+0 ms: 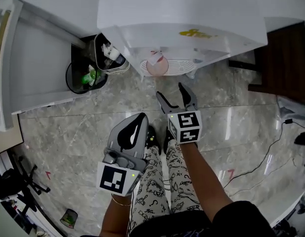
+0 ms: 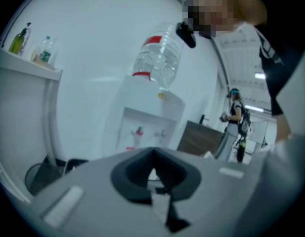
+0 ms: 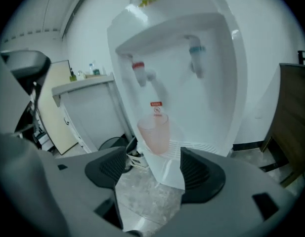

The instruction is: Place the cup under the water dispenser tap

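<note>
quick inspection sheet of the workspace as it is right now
surface: grey marbled floor, glossy
job's things: pink cup upright on the drip tray of the water dispenser, roughly below the red tap
clutter: bins with litter, left of the dispenser
grippers: left gripper jaws together, empty; right gripper jaws apart, empty, short of the cup
cables: black cable loose on the floor at right
surroundings: white counter at left, dark cabinet at right, a person in the background
</note>
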### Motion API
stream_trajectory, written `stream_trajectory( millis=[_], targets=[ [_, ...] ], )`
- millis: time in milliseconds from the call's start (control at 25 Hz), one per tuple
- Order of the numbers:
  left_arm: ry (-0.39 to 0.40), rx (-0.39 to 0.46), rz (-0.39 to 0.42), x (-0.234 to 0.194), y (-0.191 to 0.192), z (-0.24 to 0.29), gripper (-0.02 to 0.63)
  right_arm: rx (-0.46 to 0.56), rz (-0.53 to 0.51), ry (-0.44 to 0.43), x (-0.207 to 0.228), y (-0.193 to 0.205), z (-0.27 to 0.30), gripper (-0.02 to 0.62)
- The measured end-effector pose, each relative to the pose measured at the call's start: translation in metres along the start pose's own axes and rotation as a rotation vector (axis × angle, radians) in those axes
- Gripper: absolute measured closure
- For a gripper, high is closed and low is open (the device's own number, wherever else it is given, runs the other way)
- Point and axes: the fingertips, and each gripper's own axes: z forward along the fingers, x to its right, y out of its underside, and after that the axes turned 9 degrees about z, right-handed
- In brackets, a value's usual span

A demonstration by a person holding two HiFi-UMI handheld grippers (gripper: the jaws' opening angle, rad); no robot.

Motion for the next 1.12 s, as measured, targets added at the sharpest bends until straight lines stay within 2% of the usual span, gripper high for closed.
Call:
stream_trajectory(
  millis=[40, 80, 120, 160, 280, 360, 440, 600, 760, 880, 1120],
  targets=[
    [0.001, 0.004, 0.003, 0.004, -0.009, -0.004, 0.607, 0.015, 0.013, -0.029, -0.008, -0.008, -0.018, 0.239],
    [0.001, 0.006, 0.005, 0.008, -0.018, -0.008, 0.607, 0.035, 0.026, -0.057, -0.016, -0.017, -0.037, 0.295],
    [0.0, 0.008, 0.009, 0.012, -0.027, -0.013, 0.607, 0.061, 0.038, -0.089, -0.025, -0.03, -0.057, 0.494],
    [0.001, 0.01, 0.016, 0.015, -0.037, -0.018, 0.607, 0.088, 0.044, -0.131, -0.034, -0.044, -0.076, 0.577],
    [0.024, 0.044, 0.071, 0.026, -0.078, -0.025, 0.607, 0.13, -0.035, -0.26, -0.065, -0.091, -0.124, 0.581],
    [0.055, 0.059, 0.107, 0.04, -0.11, -0.036, 0.607, 0.111, -0.112, -0.312, -0.084, -0.117, -0.163, 0.581],
    [0.084, 0.061, 0.118, 0.058, -0.14, -0.053, 0.607, 0.115, -0.14, -0.348, -0.099, -0.141, -0.209, 0.581],
    [0.117, 0.076, 0.138, 0.088, -0.196, -0.074, 0.607, 0.228, -0.085, -0.367, -0.111, -0.201, -0.288, 0.581],
    [0.16, 0.164, 0.231, 0.117, -0.252, -0.082, 0.607, 0.358, -0.056, -0.385, -0.119, -0.247, -0.337, 0.581],
    [0.154, 0.185, 0.265, 0.126, -0.269, -0.088, 0.607, 0.394, -0.063, -0.398, -0.125, -0.258, -0.36, 0.581],
    [0.165, 0.192, 0.262, 0.121, -0.282, -0.09, 0.607, 0.398, -0.049, -0.354, -0.116, -0.274, -0.372, 0.581]
  ],
)
